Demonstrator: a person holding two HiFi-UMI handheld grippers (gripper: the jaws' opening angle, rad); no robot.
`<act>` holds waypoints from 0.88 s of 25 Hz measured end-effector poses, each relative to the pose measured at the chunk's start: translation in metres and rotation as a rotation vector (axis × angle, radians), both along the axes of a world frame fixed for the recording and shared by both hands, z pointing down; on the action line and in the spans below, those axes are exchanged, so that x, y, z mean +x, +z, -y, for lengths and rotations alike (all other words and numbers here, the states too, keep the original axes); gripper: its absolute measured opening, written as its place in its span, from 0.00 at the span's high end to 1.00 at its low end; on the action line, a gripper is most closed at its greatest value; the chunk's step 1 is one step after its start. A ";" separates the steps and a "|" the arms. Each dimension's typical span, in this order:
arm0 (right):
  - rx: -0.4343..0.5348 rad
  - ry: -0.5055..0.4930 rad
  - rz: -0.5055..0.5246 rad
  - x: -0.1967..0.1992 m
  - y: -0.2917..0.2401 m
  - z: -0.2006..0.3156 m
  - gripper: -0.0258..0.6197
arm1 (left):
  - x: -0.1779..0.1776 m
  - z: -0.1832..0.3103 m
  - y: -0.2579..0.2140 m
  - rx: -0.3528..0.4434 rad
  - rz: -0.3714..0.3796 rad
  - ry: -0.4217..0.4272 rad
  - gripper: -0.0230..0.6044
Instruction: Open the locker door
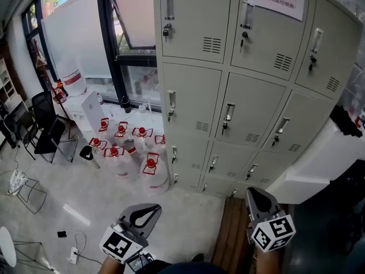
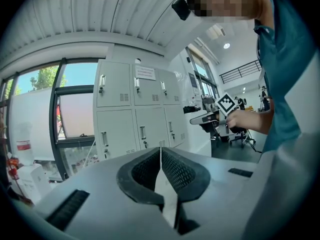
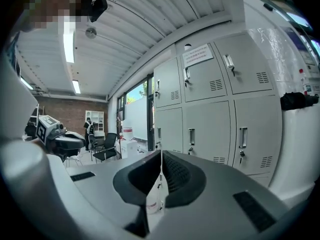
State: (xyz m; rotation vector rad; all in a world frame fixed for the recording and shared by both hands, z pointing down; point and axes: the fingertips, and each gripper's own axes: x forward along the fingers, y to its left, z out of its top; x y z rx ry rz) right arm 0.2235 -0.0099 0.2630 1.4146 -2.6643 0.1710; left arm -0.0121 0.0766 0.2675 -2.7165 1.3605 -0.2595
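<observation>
A bank of pale grey lockers (image 1: 239, 79) stands ahead, every door closed, each with a metal handle and a key lock. The same lockers (image 2: 135, 109) show in the left gripper view and again as lockers (image 3: 215, 109) in the right gripper view. My left gripper (image 1: 153, 210) is held low, well short of the lockers, its jaws shut with nothing between them (image 2: 160, 150). Off to the right my right gripper (image 1: 254, 192) is also low and apart from the doors, shut and empty (image 3: 161, 154).
Several water bottles with red caps (image 1: 131, 144) stand on the floor left of the lockers, below a window (image 1: 131, 33). Black chairs (image 1: 45, 124) are at the far left. A white machine (image 1: 319, 158) stands right of the lockers. A power strip (image 1: 74, 254) lies bottom left.
</observation>
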 end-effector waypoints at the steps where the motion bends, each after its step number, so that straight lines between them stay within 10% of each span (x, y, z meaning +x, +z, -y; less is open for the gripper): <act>1: -0.002 0.000 0.004 0.009 0.002 0.003 0.90 | 0.007 0.004 0.000 0.001 0.002 -0.005 0.92; 22: -0.089 0.436 0.025 0.136 0.033 0.007 0.90 | 0.092 0.144 -0.002 -0.033 -0.057 0.322 0.92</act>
